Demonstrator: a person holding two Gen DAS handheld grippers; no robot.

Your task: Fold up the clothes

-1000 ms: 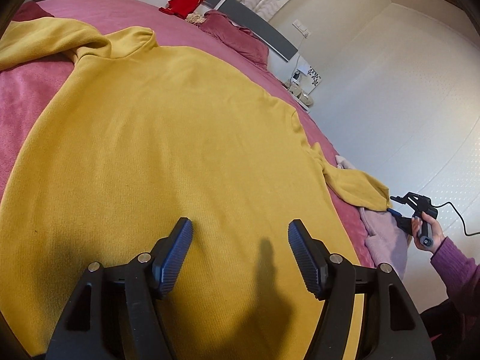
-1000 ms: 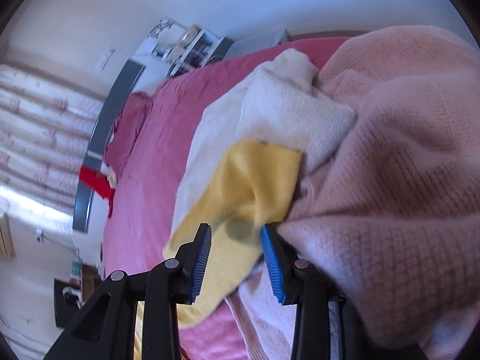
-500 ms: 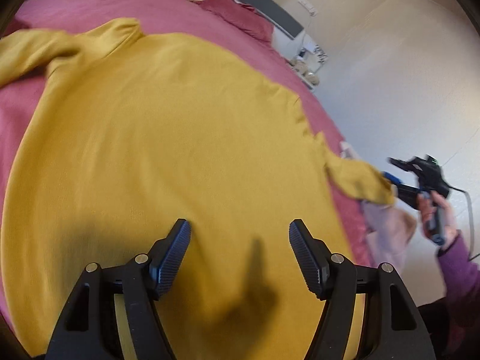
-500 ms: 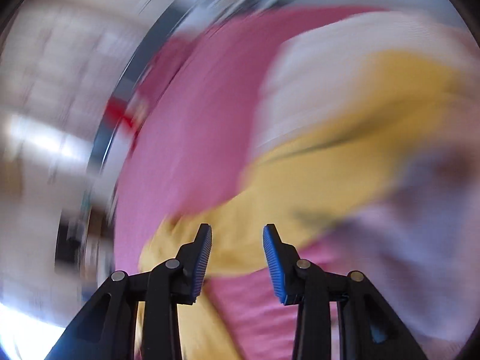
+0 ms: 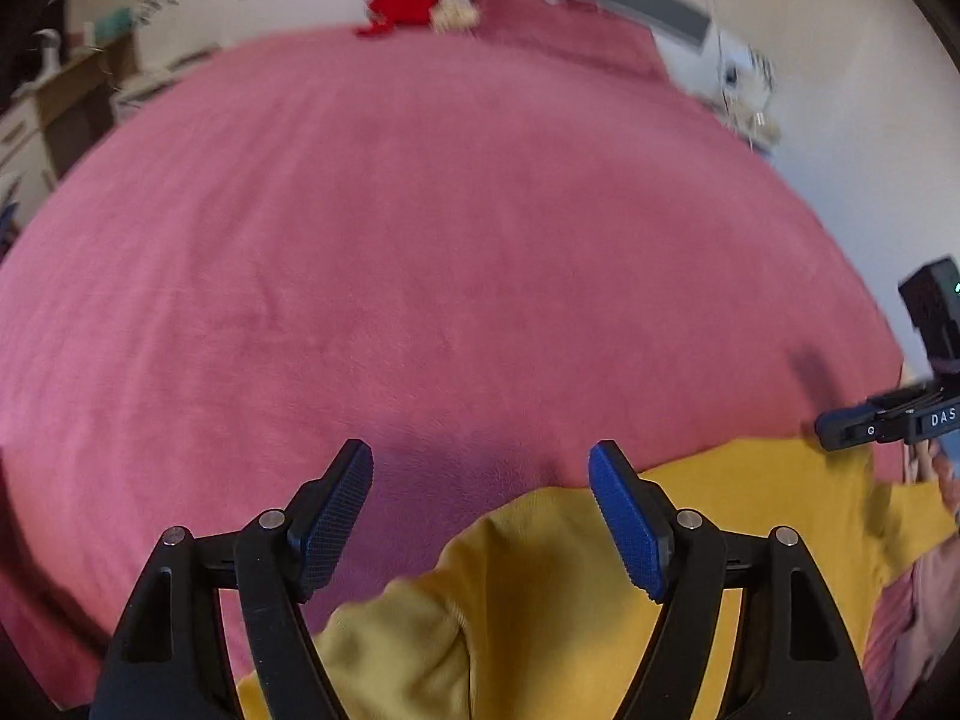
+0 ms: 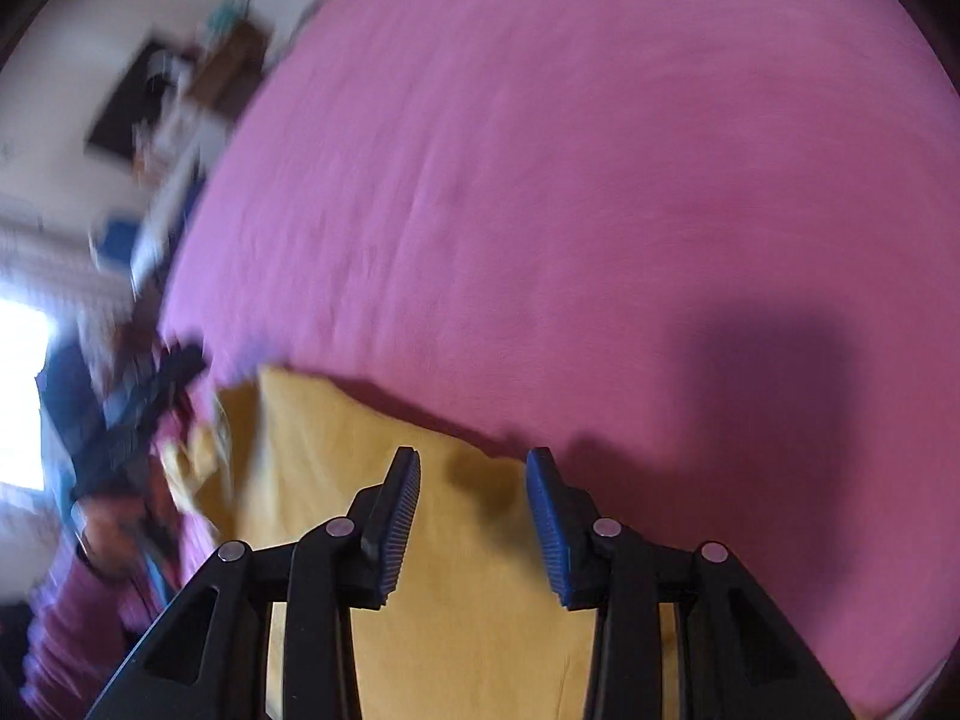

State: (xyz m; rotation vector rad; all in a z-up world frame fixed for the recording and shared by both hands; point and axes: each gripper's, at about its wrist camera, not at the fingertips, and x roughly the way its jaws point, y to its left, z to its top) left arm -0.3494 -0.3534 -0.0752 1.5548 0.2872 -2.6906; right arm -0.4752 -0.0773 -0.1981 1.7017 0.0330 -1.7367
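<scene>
We see the mustard-yellow knit sweater lying bunched at the near edge of the fuzzy pink bedspread. Our left gripper hangs above the sweater's rumpled edge, its ribbed blue pads opening with nothing pinched between them. Our right gripper hovers over the sweater's flat yellow cloth, its pads parted and clear of the fabric.

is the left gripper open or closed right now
Open and widening: the left gripper has nothing between its fingers, with the yellow sweater below.
</scene>
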